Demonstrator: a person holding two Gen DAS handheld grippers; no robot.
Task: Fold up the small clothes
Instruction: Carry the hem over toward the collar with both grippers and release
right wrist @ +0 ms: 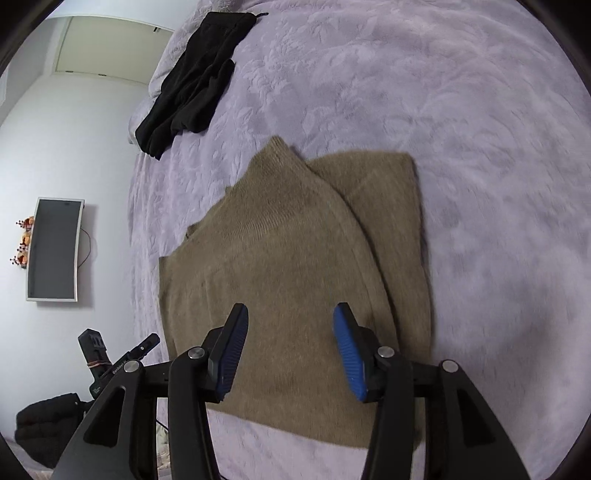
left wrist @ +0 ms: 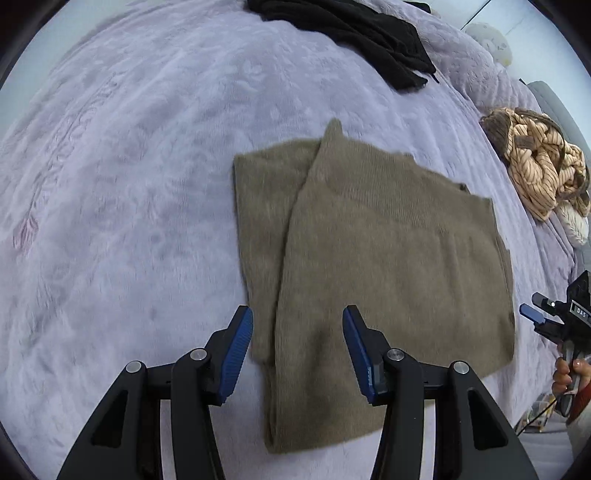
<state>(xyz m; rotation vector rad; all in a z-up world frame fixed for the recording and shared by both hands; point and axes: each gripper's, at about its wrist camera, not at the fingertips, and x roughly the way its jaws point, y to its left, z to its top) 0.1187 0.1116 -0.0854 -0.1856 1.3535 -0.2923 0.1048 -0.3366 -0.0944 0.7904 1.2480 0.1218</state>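
Note:
An olive-brown knit sweater (left wrist: 384, 251) lies flat on the lilac bed cover (left wrist: 129, 184), partly folded, with one side lapped over the body. It also shows in the right wrist view (right wrist: 288, 273). My left gripper (left wrist: 297, 328) is open and empty, hovering over the sweater's near edge. My right gripper (right wrist: 290, 325) is open and empty, above the sweater's near part. The right gripper also shows at the right edge of the left wrist view (left wrist: 554, 317). The left gripper shows at the lower left of the right wrist view (right wrist: 122, 354).
A black garment (left wrist: 354, 33) lies at the far end of the bed, also in the right wrist view (right wrist: 192, 81). A crumpled striped peach garment (left wrist: 539, 166) sits at the bed's right edge. A wall screen (right wrist: 53, 249) and a dark bundle on the floor (right wrist: 48, 424) lie beyond the bed.

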